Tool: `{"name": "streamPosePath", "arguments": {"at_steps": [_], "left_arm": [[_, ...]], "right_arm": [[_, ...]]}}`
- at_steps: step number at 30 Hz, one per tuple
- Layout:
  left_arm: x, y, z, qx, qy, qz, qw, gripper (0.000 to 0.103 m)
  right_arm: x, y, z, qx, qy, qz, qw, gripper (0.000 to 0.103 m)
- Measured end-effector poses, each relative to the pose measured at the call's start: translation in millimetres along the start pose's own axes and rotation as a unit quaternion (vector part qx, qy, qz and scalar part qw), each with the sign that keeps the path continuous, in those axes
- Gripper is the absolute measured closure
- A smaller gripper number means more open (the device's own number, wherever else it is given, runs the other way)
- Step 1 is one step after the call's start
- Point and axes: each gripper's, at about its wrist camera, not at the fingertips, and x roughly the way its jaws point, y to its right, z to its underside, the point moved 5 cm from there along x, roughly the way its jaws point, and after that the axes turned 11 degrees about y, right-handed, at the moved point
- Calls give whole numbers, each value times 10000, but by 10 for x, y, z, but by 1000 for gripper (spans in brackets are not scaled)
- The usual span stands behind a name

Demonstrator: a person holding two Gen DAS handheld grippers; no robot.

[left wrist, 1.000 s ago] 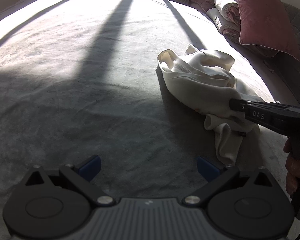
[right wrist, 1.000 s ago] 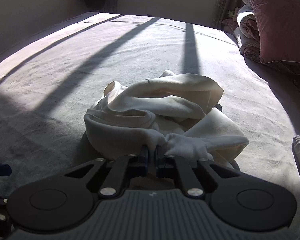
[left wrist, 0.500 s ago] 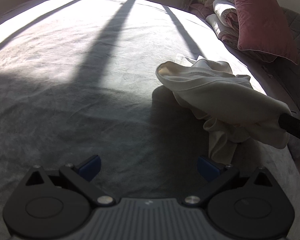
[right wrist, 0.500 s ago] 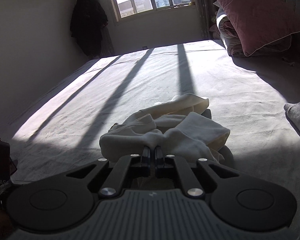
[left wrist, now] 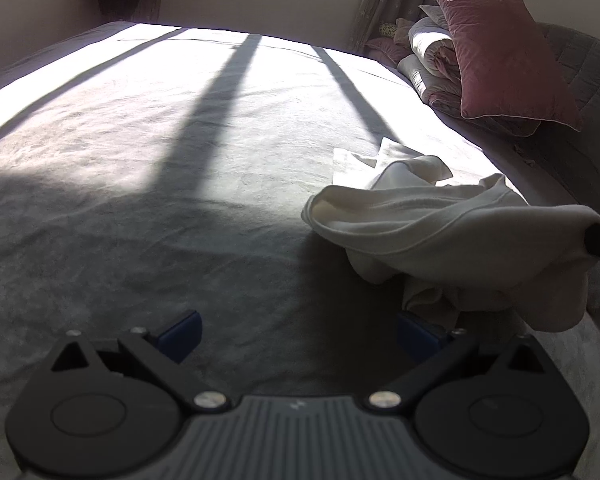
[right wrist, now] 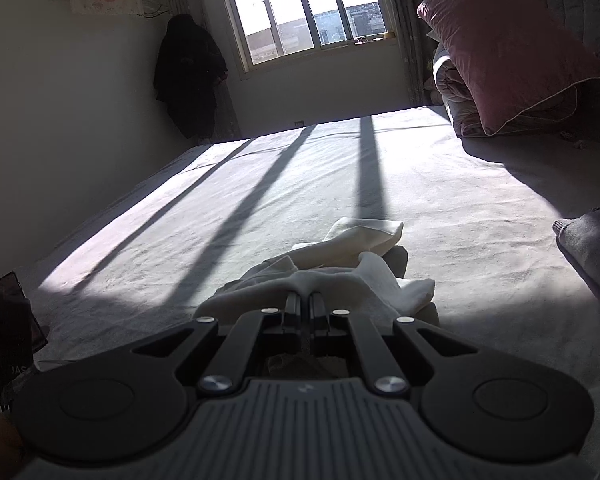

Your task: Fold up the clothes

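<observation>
Right gripper (right wrist: 305, 300) clenched on a bunched edge of the white garment (left wrist: 452, 232), lifting that end off the bed (left wrist: 180, 160) — the far end trailing on the sheet toward the window. Left gripper (left wrist: 296, 332) spread wide, nothing between the blue pads (left wrist: 180, 332), hovering low over bare sheet. Garment up and to the right of those open jaws, a hanging fold just beside the right-hand pad. Long axis roughly from the clenched end away toward the pink pillow (left wrist: 504, 60). Probably a short reach rightward for a second hold.
</observation>
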Motion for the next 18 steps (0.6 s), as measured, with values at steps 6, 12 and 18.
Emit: {"name": "streamPosePath", "arguments": {"at_steps": [6,12,18], "left_arm": [[30,205,44,298,-21,673,9973,4],[146,533,-6,1525,295,654,9857,4],[436,783,-84,2983,570,426,9518,25]], "right_arm": [[39,650,158,529,-285,528,9968,98],[85,1091,394,1185,-700,683,9881,98],[42,1183,453,1319,-830,601,9859,98]]}}
